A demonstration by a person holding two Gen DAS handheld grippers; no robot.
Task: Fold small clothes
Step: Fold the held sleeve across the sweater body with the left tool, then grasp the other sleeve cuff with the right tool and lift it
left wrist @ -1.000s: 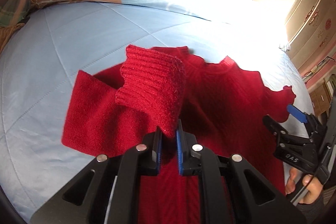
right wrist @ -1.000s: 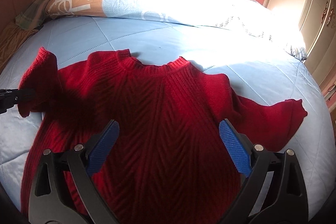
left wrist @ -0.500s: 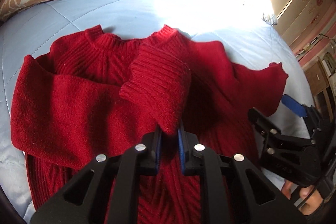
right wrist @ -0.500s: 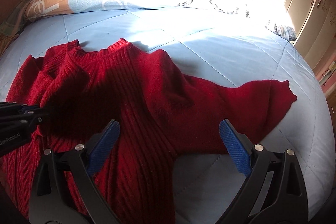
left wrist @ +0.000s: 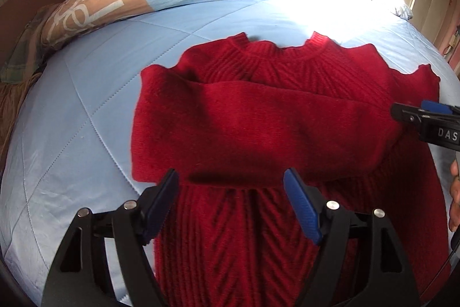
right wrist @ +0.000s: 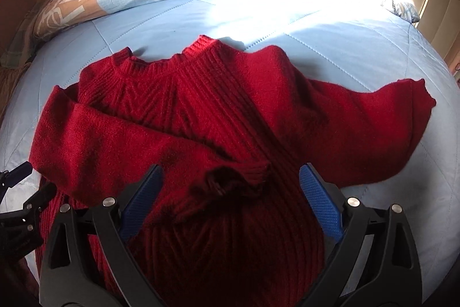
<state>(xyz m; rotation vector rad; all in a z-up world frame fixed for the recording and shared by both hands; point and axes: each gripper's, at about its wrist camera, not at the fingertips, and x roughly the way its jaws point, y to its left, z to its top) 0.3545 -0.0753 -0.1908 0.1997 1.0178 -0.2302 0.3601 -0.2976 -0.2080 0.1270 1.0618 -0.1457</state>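
The red sweater lies flat on the blue bed, one sleeve folded across its chest, both tongs gaping empty, so I'd pinch the other cuff and lay it straight across.

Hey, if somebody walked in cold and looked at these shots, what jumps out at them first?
The red knit sweater spread on the pale blue quilt, with one sleeve folded across its chest and the other sleeve lying out to the side. Next, the open left gripper and open right gripper above it, and the patterned pillow at the head of the bed.
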